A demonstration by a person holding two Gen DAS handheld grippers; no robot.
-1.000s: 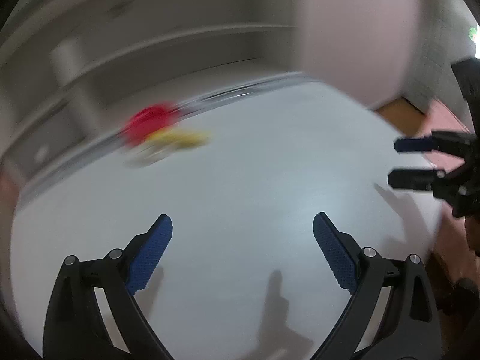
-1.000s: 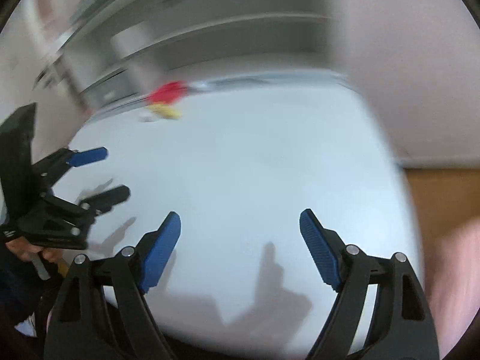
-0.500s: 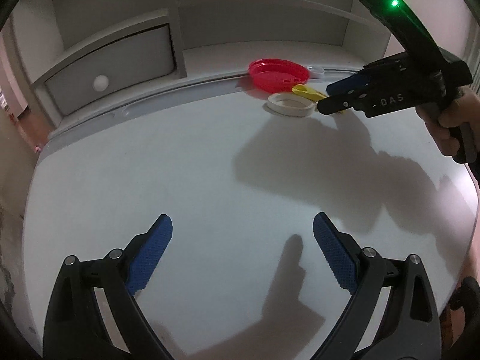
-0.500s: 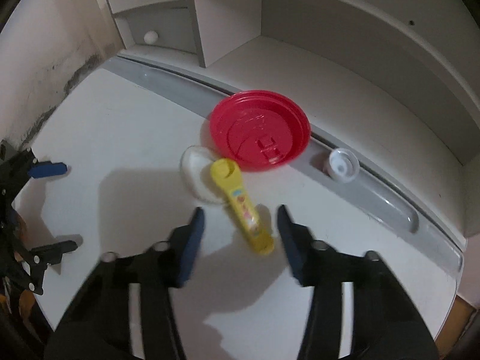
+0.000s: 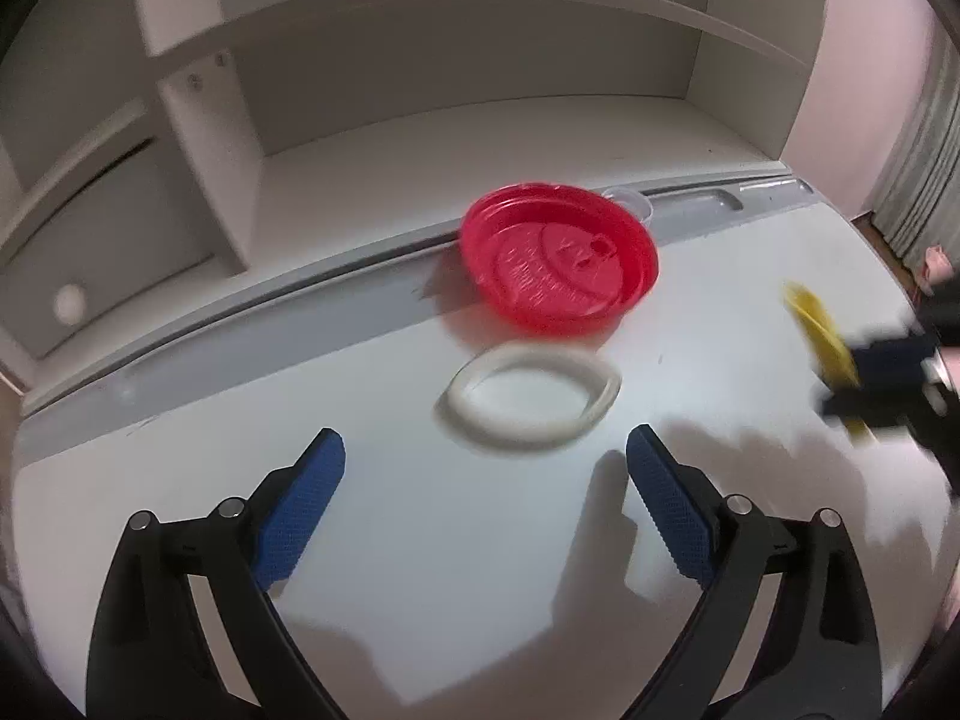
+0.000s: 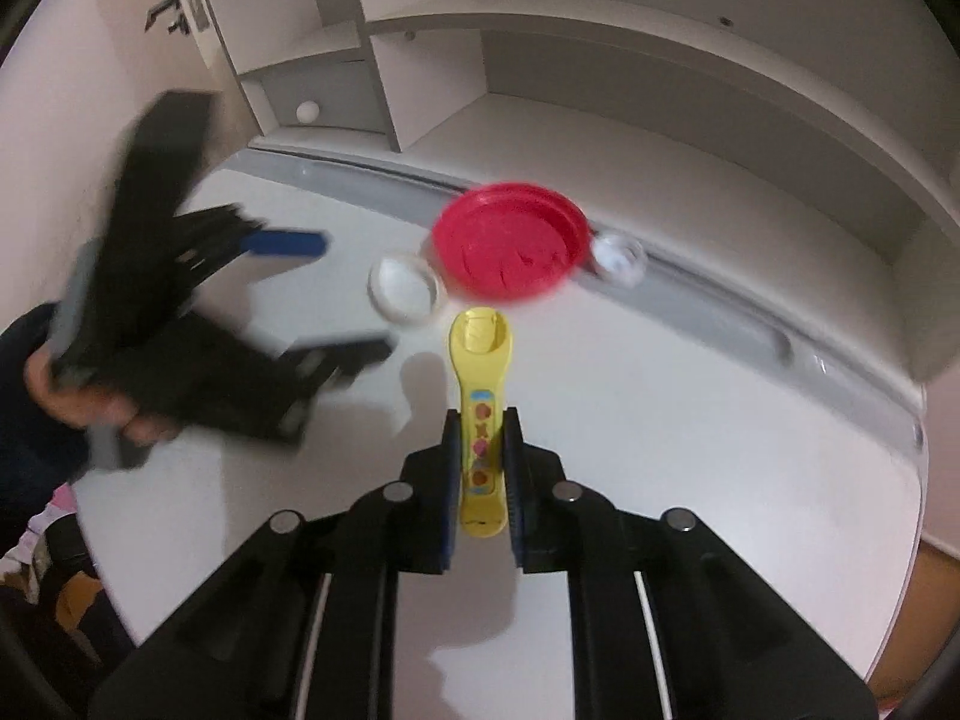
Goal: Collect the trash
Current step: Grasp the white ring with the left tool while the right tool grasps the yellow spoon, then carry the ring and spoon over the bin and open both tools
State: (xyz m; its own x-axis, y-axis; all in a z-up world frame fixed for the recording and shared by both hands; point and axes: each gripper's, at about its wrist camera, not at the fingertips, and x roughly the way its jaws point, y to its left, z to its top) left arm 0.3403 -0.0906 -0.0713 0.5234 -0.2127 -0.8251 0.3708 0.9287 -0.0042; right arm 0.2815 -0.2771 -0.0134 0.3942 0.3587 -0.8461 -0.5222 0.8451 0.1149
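Observation:
A red plastic lid [image 5: 561,258] lies on the white desk [image 5: 420,540] by its grey back groove; it also shows in the right wrist view [image 6: 510,240]. A white ring lid [image 5: 531,399] lies just in front of it, also in the right wrist view [image 6: 403,288]. My left gripper [image 5: 480,498] is open and empty, just short of the white ring. My right gripper [image 6: 482,456] is shut on a yellow plastic scoop [image 6: 480,396] and holds it above the desk; the scoop shows blurred at the right of the left wrist view [image 5: 822,339].
A small clear cap [image 6: 618,255] sits in the grey groove right of the red lid. White shelving [image 5: 420,60] with a drawer and round knob [image 5: 69,303] rises behind the desk. The desk's right edge drops to a wooden floor [image 6: 924,600].
My right gripper closed on the yellow scoop and lifted it back off the desk. My left gripper moved forward toward the white ring lid and the red lid.

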